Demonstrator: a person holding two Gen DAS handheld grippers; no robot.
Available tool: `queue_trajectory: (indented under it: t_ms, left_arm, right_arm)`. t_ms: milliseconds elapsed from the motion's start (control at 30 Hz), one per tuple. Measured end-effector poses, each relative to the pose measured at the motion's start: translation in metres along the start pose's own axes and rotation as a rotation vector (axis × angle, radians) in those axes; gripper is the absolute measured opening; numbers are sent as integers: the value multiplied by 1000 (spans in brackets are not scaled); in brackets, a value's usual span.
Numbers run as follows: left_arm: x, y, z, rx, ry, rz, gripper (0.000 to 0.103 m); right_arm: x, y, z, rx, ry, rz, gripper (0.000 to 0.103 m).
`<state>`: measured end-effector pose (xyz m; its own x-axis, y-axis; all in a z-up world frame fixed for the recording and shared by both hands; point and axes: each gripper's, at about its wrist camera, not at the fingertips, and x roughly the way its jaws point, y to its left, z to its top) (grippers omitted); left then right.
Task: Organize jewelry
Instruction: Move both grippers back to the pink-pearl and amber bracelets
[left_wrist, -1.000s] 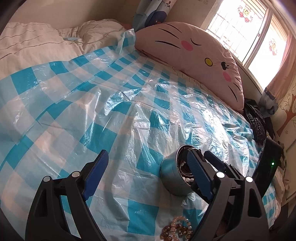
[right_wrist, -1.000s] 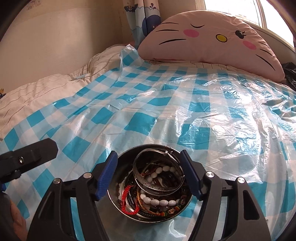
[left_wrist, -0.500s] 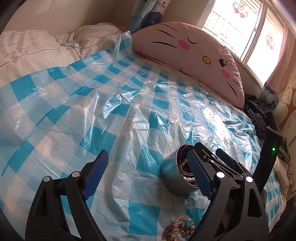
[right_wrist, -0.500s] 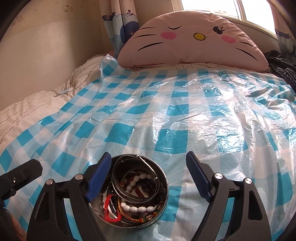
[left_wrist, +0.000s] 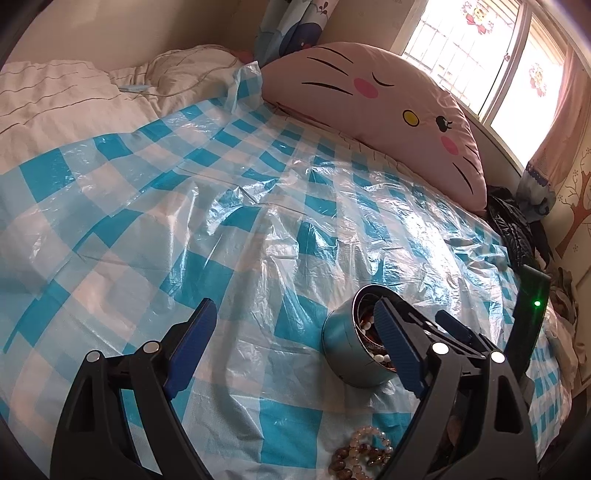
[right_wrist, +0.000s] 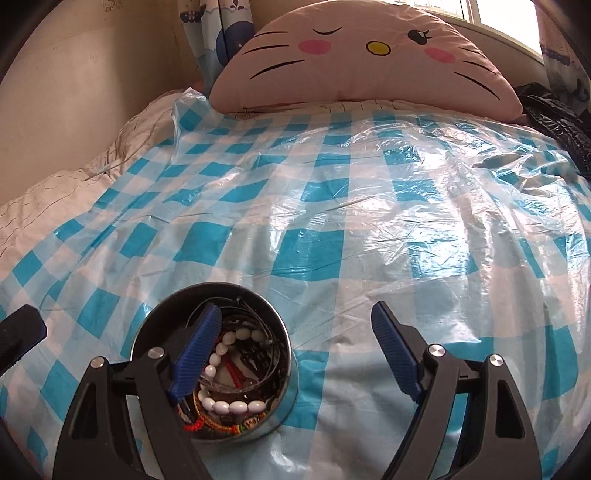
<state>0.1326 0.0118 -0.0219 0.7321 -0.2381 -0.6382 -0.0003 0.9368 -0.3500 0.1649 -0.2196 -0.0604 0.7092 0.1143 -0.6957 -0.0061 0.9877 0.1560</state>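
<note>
Jewelry tin (right_wrist: 218, 354) sits on the blue checked plastic sheet (right_wrist: 332, 229) covering the bed, packed with a white bead bracelet (right_wrist: 225, 400), bangles and cords. My right claw (right_wrist: 291, 354) has just been opening and stands wide, gripping nothing; its left finger hangs over the tin's mouth, the right one over bare sheet. My left claw (left_wrist: 295, 347) is wide open too and empty, with a brown bead bracelet (left_wrist: 364, 458) lying on the sheet near it. Pink cat pillow (right_wrist: 369, 62) at the head.
</note>
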Motion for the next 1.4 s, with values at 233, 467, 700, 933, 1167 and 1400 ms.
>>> queue_trajectory:
  t_ms: [233,467,700,933,1167,1400]
  left_arm:
    - [-14,-4,-16,67,24,-4,83]
    - [-26,-27,-48,237,91,-34,83]
    - [-12,-60,-76,404,189,-68,82]
    - [2,-62,-79,403,247,-91,65]
    - [18,-66,-89,428,332,-98,33]
    - [16,-68,-93,443,335,-97,7]
  right_arm:
    - [-55,-10,-14,36,-49,7,80]
    - [-100,-14,-51,23,-52,-24,80]
    - [-132,-39,-67,119,-112,-83,81]
    - [-129,-47,-68,157,-98,-58,81]
    - [-126,-46,-67,152,-94,-47,81]
    - [-123,-43,-69,146,-79,-47,81]
